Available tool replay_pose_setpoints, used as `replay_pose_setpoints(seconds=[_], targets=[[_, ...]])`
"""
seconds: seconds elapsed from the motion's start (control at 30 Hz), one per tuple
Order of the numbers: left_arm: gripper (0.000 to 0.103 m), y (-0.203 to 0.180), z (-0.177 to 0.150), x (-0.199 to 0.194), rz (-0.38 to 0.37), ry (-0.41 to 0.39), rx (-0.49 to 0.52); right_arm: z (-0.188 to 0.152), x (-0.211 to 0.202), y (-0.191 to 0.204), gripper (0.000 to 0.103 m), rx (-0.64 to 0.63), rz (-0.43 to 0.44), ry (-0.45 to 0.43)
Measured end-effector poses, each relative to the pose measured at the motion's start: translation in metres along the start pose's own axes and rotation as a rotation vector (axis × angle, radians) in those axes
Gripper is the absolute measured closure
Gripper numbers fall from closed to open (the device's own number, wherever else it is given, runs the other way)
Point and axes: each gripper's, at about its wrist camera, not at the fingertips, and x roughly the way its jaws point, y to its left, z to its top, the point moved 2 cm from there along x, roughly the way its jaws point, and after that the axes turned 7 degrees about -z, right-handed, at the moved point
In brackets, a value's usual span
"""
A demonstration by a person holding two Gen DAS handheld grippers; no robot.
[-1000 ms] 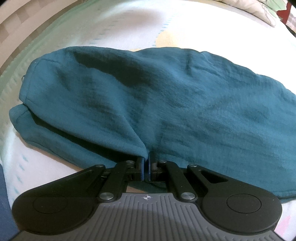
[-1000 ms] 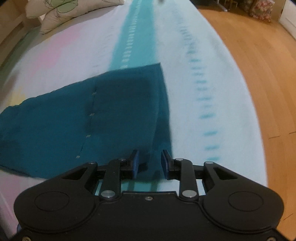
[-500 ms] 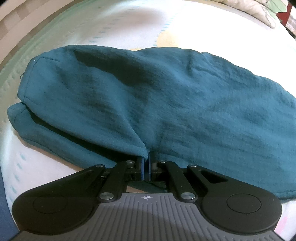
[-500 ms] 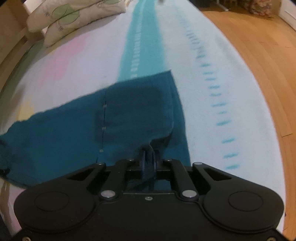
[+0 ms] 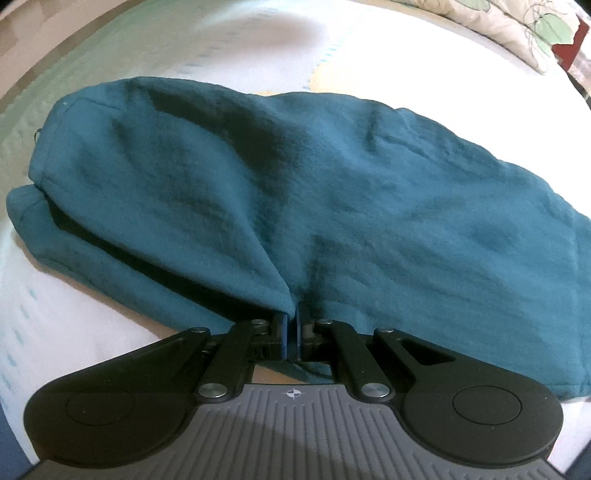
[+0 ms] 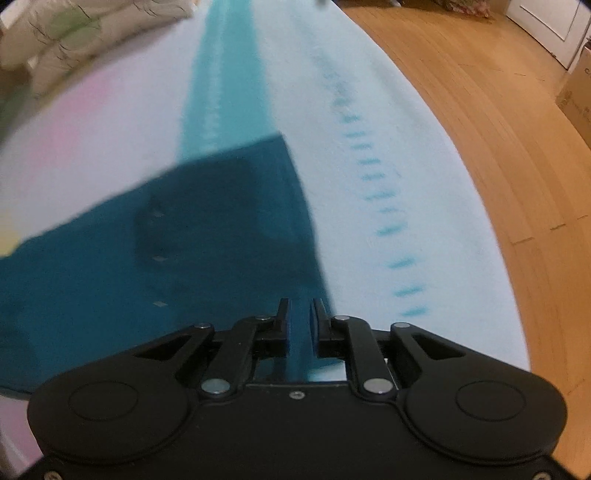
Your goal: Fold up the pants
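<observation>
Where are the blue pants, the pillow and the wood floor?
pants [image 5: 369, 206], left wrist view, middle of the cloth
pillow [image 5: 517, 26], left wrist view, its leaf print
wood floor [image 6: 480, 129], right wrist view, bare boards

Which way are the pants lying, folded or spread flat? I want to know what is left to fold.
Folded: in the left wrist view the teal pants show one layer lying over another at the left edge.

The pants [image 5: 332, 192] lie on the bed [image 5: 74, 332] and fill the middle of the left wrist frame, a pillow [image 5: 517, 22] behind at upper right. In the right wrist frame they spread from center to lower left, the floor [image 6: 498, 147] along the right and pillows [image 6: 55, 37] at upper left.
</observation>
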Motion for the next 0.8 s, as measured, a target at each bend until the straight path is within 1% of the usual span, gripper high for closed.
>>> replay_pose_setpoints(seconds=[0.1, 0.27, 0.37, 0.4, 0.43, 0.47, 0.53, 0.63, 0.7, 0.8], targets=[[0.099, -0.001, -0.005, -0.002, 0.002, -0.007, 0.006, 0.005, -0.014, 0.027, 0.081, -0.057, 0.024, -0.031], [0.098, -0.005, -0.011, -0.008, 0.038, -0.013, 0.058, 0.013, -0.031, 0.093, 0.081, -0.150, 0.145, -0.048], [0.098, -0.004, -0.014, -0.018, 0.033, -0.026, 0.088, 0.015, -0.038, 0.141, 0.080, -0.231, 0.210, -0.056], [0.098, -0.003, -0.015, -0.021, 0.027, -0.032, 0.091, 0.015, -0.041, 0.159, 0.077, -0.256, 0.235, -0.057], [0.097, 0.001, -0.014, -0.024, 0.020, -0.034, 0.092, 0.014, -0.042, 0.174, 0.070, -0.276, 0.259, -0.059], [0.094, 0.004, -0.014, -0.027, 0.005, -0.031, 0.094, 0.013, -0.043, 0.190, 0.064, -0.296, 0.285, -0.060], [0.091, 0.010, -0.015, -0.033, -0.028, -0.017, 0.097, 0.008, -0.047, 0.224, 0.062, -0.348, 0.332, -0.059], [0.091, 0.022, -0.013, -0.040, -0.055, 0.002, 0.105, -0.008, -0.050, 0.268, 0.062, -0.437, 0.375, -0.059], [0.091, 0.030, -0.012, -0.043, -0.063, 0.013, 0.100, -0.020, -0.048, 0.296, 0.062, -0.489, 0.400, -0.053], [0.091, 0.041, -0.010, -0.054, -0.068, 0.002, 0.086, -0.038, -0.043, 0.334, 0.062, -0.529, 0.451, -0.027]])
